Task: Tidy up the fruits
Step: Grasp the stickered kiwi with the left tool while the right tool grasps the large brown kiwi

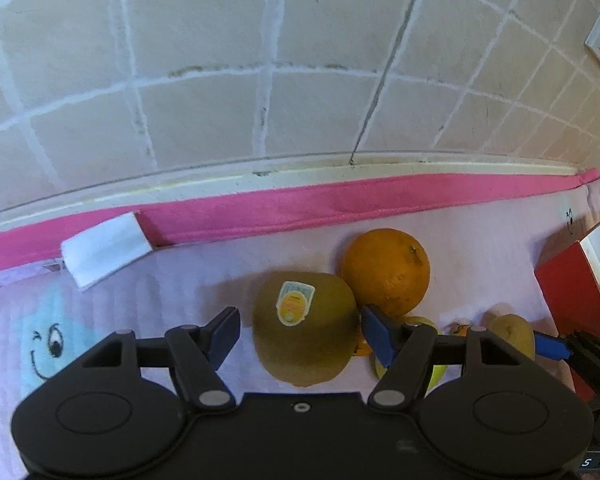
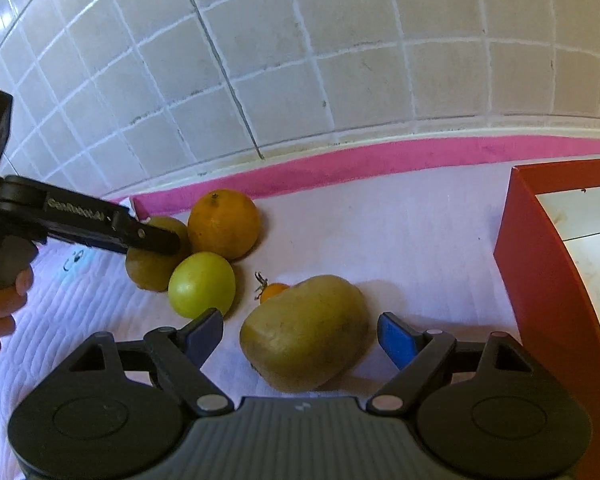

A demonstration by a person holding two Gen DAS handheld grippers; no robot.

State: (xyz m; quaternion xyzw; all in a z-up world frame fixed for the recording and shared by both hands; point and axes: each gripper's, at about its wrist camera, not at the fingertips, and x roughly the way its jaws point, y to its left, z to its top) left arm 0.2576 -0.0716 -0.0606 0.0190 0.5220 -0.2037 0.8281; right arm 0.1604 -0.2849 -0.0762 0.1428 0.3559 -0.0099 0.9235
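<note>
Here, fuzzy oval kiwi (image 1: 306, 328) — perhaps ungripped.

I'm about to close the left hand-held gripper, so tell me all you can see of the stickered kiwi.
The stickered kiwi is brown-green and fuzzy, and lies on the quilted cloth with its oval label facing up. It sits between the open fingers of the left hand-held gripper, unpinched. The orange crowds it behind.

Fuzzy matt kiwi (image 1: 306, 328), dimpled orange (image 1: 386, 270), quilted cloth mat (image 2: 400, 240), glossy tiles (image 2: 340, 40).
</note>
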